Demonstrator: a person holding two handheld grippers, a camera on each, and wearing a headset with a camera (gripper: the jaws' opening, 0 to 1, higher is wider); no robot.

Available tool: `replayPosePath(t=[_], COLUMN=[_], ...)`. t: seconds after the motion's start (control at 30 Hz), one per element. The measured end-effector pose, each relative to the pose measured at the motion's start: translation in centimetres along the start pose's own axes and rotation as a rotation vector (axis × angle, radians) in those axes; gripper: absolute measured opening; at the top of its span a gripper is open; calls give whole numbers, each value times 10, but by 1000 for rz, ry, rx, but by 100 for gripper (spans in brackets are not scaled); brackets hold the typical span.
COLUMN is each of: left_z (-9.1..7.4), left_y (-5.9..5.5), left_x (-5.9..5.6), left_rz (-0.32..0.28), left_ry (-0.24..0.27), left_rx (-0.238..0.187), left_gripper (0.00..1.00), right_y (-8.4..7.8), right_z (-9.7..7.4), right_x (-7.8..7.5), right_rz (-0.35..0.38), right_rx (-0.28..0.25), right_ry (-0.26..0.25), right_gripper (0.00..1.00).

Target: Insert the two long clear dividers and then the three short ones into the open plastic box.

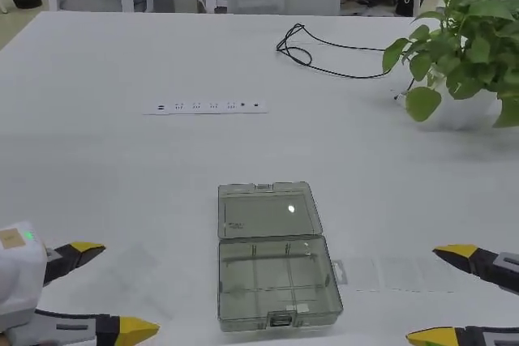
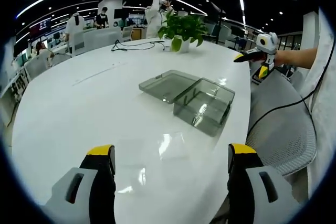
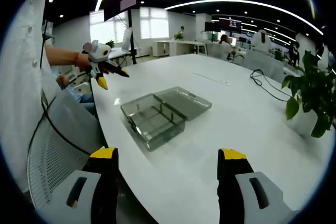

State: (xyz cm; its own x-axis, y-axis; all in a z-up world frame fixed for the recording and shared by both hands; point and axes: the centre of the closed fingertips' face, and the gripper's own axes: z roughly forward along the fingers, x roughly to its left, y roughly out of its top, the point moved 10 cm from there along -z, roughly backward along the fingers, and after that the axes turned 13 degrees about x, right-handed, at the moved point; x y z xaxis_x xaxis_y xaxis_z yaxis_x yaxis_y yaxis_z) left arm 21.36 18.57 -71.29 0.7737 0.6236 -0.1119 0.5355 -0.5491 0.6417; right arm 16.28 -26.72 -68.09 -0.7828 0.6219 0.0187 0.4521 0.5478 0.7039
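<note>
Skidding is the risk: clear dividers (image 1: 401, 273) lie flat near the table's (image 1: 243, 54) front edge, hard to see. Both the left tongs (image 1: 127, 288) and right tongs (image 1: 423, 294) gape empty.

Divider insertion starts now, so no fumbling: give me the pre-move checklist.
1. Smoky translucent plastic box open, lid laid flat: ok.
2. Left gripper open, empty: ok.
3. Right gripper open, empty: ok.
4. Clear flat divider pieces on white table, right of box: ok.
5. Long pieces told from short: cannot tell.
6. Box interior free of dividers: cannot tell; faint lines show inside.
</note>
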Motion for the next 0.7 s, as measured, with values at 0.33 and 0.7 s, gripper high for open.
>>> replayPosePath(t=[0.33, 0.7], left_z=[3, 14], left_y=[-7, -15], left_x=[20, 33], left_rz=[-60, -97], left_ry=[46, 75], left_rx=[77, 195], left_gripper=[83, 74], right_y=[2, 3], right_z=[2, 4], right_x=[0, 0], right_rz=[5, 7], right_rx=[-4, -6], right_ry=[1, 5], right_gripper=[78, 77])
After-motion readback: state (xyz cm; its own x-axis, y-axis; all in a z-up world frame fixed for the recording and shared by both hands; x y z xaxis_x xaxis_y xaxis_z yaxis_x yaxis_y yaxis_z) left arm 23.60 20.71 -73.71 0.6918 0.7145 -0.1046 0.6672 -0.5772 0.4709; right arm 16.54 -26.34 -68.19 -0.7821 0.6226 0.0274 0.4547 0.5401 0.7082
